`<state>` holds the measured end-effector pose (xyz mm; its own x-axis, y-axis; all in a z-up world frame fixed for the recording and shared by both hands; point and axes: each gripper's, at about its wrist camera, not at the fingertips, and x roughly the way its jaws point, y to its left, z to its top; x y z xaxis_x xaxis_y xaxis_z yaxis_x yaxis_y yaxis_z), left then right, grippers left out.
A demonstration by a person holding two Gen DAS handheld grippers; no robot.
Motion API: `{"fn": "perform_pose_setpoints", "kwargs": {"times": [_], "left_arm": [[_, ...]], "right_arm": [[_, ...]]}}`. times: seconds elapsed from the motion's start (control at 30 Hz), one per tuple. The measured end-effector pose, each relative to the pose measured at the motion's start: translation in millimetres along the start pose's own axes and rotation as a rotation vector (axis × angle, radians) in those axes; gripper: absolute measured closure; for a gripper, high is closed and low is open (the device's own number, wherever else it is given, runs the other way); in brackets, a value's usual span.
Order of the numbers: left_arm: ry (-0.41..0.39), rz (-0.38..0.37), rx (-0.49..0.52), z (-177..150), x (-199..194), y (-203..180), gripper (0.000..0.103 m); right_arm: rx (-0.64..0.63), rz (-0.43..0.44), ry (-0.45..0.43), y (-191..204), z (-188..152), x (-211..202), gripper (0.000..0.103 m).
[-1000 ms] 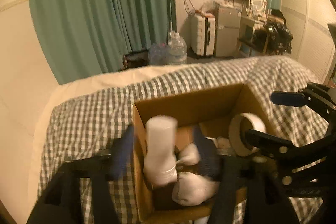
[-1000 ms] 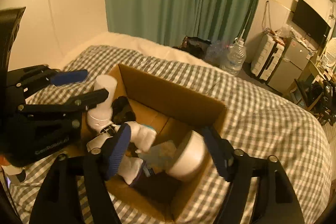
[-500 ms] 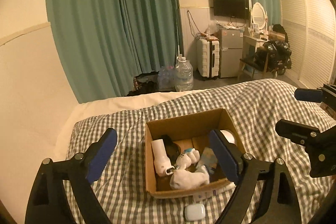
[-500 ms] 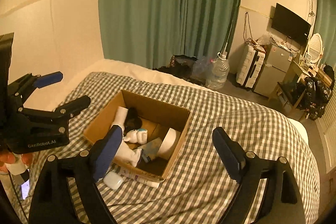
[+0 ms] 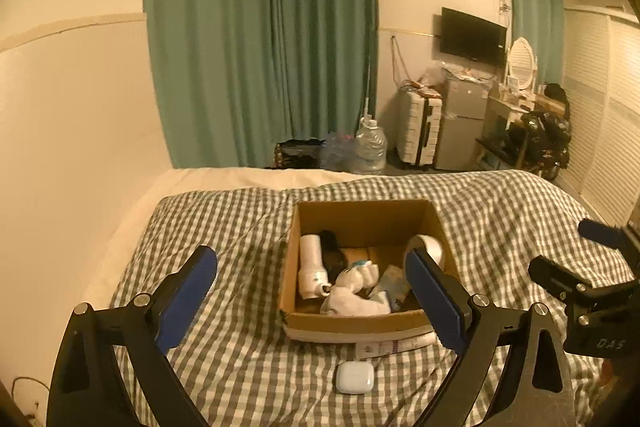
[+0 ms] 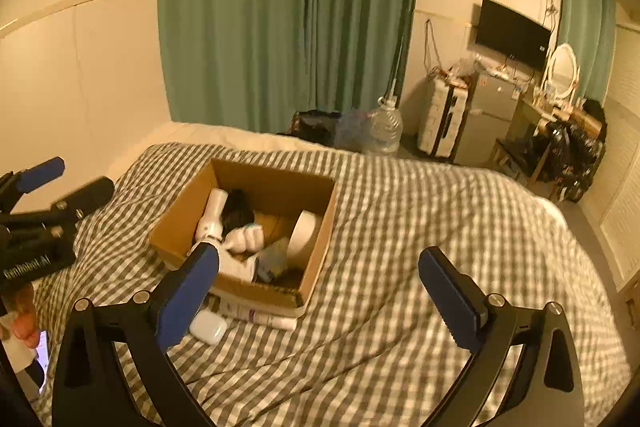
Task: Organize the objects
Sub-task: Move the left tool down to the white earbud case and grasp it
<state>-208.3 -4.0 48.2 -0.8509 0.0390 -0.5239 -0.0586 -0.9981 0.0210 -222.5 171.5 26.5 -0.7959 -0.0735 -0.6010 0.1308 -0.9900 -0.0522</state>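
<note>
A cardboard box (image 5: 362, 323) (image 6: 312, 267) sits on the checked bedspread. It holds a white bottle (image 5: 311, 263) (image 6: 214, 209), white socks (image 5: 354, 301) (image 6: 240, 241), a tape roll (image 5: 430, 247) (image 6: 302, 233), a dark item and small packets. A small white case (image 5: 355, 377) (image 6: 208, 326) and a white tube (image 5: 394, 345) (image 6: 256, 315) lie on the bed in front of the box. My left gripper (image 5: 312, 301) is open and empty, held back from the box. My right gripper (image 6: 318, 293) is open and empty, right of the box.
The bed (image 5: 240, 227) stands against a cream wall on the left. Beyond it are green curtains (image 5: 260, 47), a water jug (image 5: 370, 147), a suitcase, a small fridge and a cluttered desk. The other gripper shows at the frame edge in each view.
Both grippers have pulled up and back from inside the box to well above the bed. The bottle now lies in the box, released. The case and tube have come into view.
</note>
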Motion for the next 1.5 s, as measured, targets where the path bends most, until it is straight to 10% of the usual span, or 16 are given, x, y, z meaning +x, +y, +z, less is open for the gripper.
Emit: {"fn": "perform_pose_setpoints", "kwargs": {"times": [0.5, 1.13, 1.5], "left_arm": [[0.152, 0.097, 0.0, -86.9, 66.0, -6.9, 0.005], [0.377, -0.044, 0.092, -159.3, 127.5, -48.1, 0.006], [0.471, -0.071, 0.122, -178.0, 154.4, -68.8, 0.046]], "right_arm": [[0.001, -0.007, 0.156, 4.4, -69.4, 85.4, 0.003], [0.121, -0.008, 0.244, -24.0, -108.3, 114.1, 0.003], [0.112, -0.022, 0.242, -18.7, -109.2, 113.5, 0.003]]}}
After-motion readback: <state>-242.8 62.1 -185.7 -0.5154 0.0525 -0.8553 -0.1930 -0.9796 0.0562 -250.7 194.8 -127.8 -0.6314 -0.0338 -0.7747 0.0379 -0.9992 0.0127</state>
